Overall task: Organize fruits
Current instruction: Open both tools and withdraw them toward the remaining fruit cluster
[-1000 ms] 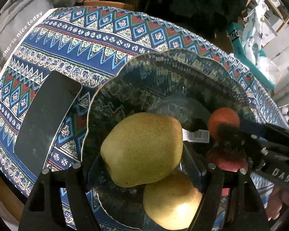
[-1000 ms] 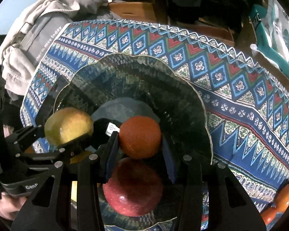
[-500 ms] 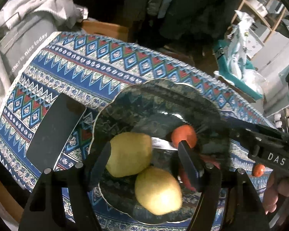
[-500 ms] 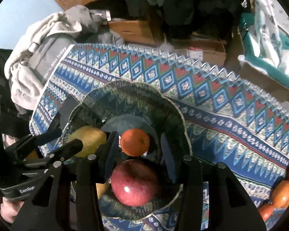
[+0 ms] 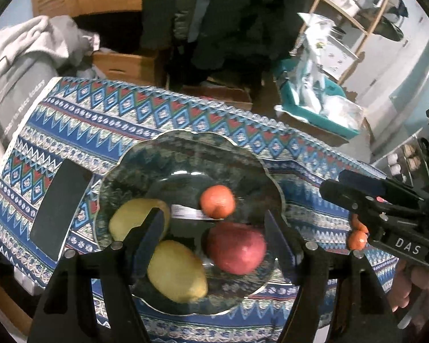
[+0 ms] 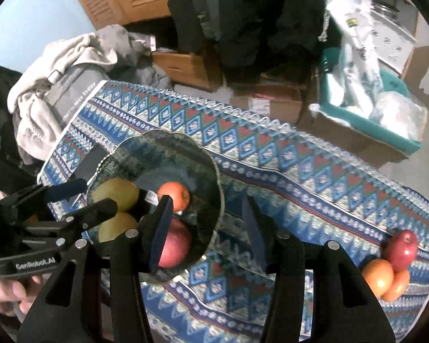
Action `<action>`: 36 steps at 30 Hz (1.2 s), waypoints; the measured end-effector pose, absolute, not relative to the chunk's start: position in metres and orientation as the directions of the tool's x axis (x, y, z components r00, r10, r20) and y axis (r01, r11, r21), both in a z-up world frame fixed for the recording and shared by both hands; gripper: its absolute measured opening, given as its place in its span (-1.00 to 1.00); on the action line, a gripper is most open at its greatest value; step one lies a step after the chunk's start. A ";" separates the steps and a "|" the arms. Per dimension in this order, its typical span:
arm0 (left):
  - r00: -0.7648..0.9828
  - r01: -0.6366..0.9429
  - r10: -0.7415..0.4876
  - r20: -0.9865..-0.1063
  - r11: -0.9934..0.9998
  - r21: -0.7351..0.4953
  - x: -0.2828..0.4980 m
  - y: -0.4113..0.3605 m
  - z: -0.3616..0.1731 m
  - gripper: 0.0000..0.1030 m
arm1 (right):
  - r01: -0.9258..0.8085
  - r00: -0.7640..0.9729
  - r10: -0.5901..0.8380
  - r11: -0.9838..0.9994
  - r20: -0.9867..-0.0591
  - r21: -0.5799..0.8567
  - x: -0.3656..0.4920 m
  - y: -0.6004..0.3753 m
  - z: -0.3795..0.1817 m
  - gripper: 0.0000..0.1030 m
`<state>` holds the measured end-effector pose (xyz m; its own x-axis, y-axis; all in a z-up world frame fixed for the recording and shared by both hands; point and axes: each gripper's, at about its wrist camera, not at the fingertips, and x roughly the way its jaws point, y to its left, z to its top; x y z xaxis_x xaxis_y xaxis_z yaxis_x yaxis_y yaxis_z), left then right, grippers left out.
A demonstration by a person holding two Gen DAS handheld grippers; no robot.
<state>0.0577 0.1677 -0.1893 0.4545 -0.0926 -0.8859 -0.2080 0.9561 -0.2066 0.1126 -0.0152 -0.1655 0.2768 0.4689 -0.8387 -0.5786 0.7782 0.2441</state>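
Note:
A scalloped glass plate (image 5: 186, 143) lies on the patterned cloth and holds two yellow-green pears (image 5: 140, 220) (image 5: 176, 270), a red apple (image 5: 236, 247) and a small orange (image 5: 217, 201). My left gripper (image 5: 214, 237) hovers open above the plate with nothing between its pads. My right gripper (image 6: 207, 228) hangs over the right rim of the plate (image 6: 157, 143), its jaws opening and nothing between them. The orange (image 6: 174, 195) and the apple (image 6: 176, 244) rest in the plate to the left of it. Each gripper shows in the other's view: the right gripper (image 5: 336, 184) and the left gripper (image 6: 95, 195).
A loose red apple (image 6: 401, 245) and two oranges (image 6: 379, 277) lie on the cloth at the far right. A dark flat slab (image 5: 61, 208) lies left of the plate. Grey clothing (image 6: 57, 65), cardboard boxes and a teal bin (image 6: 386, 131) stand beyond the table's far edge.
Both grippers have risen and drawn back from the plate. The right gripper has let go of the orange, which stays in the plate, and its jaws have widened.

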 end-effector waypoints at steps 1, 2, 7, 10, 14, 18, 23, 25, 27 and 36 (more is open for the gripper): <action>0.456 -0.199 -0.096 -0.885 0.958 -0.207 0.058 0.163 -0.187 0.44 | -0.578 0.285 0.466 0.781 -0.837 0.238 0.111 -0.020 -0.163 -0.02; 0.457 -0.193 -0.099 -0.884 0.959 -0.207 0.058 0.160 -0.186 0.44 | -0.577 0.295 0.463 0.783 -0.836 0.231 0.109 -0.026 -0.160 -0.02; 0.467 -0.148 -0.117 -0.877 0.967 -0.208 0.056 0.137 -0.174 0.44 | -0.564 0.329 0.464 0.795 -0.823 0.223 0.099 -0.059 -0.147 -0.01; 0.467 -0.112 -0.125 -0.876 0.974 -0.199 0.055 0.120 -0.166 0.44 | -0.553 0.334 0.473 0.799 -0.816 0.236 0.094 -0.079 -0.143 0.07; 0.471 -0.072 -0.151 -0.869 0.975 -0.209 0.054 0.101 -0.155 0.45 | -0.540 0.349 0.478 0.806 -0.806 0.245 0.086 -0.103 -0.135 0.08; 0.486 -0.018 -0.157 -0.860 0.982 -0.189 0.048 0.077 -0.144 0.53 | -0.536 0.374 0.470 0.813 -0.799 0.228 0.077 -0.123 -0.128 0.10; 0.505 0.031 -0.145 -0.851 0.988 -0.150 0.043 0.052 -0.132 0.53 | -0.530 0.400 0.460 0.822 -0.793 0.209 0.066 -0.145 -0.123 0.13; 0.506 0.044 -0.150 -0.850 0.988 -0.148 0.041 0.044 -0.128 0.53 | -0.525 0.411 0.458 0.826 -0.788 0.207 0.062 -0.156 -0.121 0.13; 0.508 0.058 -0.154 -0.847 0.988 -0.145 0.040 0.037 -0.126 0.53 | -0.524 0.423 0.453 0.829 -0.785 0.197 0.060 -0.164 -0.120 0.13; 0.512 0.117 -0.158 -0.844 0.987 -0.114 0.037 0.006 -0.118 0.54 | -0.491 0.450 0.432 0.851 -0.781 0.187 0.053 -0.204 -0.119 0.14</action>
<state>0.0372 0.0061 -0.1175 0.5119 -0.1577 -0.8445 0.1167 0.9867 -0.1135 0.0527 -0.2041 -0.1186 0.4504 0.4318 -0.7815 -0.4910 0.8508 0.1872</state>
